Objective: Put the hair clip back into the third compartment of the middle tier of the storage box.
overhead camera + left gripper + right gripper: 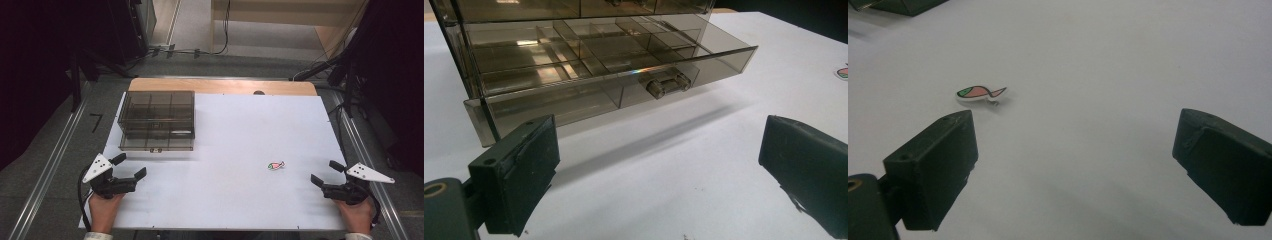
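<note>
While both jaws gape, the fish sticker [979, 93] lies ahead of the right gripper [1073, 160] (untouched).

Bright white table [225, 200], dark surroundings, soft focus throughout.

a lab or test room: black curtains [35, 75] hang at both sides, cables [195, 51] trail over grey carpet, metal rails [47, 172] flank a white tabletop [240, 190].
</note>
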A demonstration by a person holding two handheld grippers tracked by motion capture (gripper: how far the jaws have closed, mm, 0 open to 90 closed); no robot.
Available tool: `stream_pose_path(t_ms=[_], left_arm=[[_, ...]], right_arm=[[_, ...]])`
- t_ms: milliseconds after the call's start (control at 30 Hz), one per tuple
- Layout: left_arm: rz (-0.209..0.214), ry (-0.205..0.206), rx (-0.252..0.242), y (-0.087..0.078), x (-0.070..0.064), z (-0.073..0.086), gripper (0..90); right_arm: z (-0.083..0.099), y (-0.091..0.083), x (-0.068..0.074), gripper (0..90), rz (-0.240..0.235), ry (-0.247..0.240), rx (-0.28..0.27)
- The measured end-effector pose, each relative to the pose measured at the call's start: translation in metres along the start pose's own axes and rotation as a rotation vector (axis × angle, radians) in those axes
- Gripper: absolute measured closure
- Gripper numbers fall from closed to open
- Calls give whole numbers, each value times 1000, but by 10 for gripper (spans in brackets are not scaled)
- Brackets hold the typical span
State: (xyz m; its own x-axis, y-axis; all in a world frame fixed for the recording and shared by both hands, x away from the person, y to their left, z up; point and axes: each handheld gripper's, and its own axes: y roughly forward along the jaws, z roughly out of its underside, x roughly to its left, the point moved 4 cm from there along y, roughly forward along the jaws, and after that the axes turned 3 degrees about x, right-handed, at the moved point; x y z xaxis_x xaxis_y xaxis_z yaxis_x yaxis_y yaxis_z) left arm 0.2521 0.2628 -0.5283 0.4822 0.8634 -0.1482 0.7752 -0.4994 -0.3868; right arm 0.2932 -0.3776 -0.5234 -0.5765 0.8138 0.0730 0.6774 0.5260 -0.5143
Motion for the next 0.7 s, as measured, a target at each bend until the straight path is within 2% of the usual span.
stream_pose_path(t_ms=[700], left_arm=[[0,-1,1,0,0,0,33]], right_arm=[[-5,4,6,30,1,-18,9]])
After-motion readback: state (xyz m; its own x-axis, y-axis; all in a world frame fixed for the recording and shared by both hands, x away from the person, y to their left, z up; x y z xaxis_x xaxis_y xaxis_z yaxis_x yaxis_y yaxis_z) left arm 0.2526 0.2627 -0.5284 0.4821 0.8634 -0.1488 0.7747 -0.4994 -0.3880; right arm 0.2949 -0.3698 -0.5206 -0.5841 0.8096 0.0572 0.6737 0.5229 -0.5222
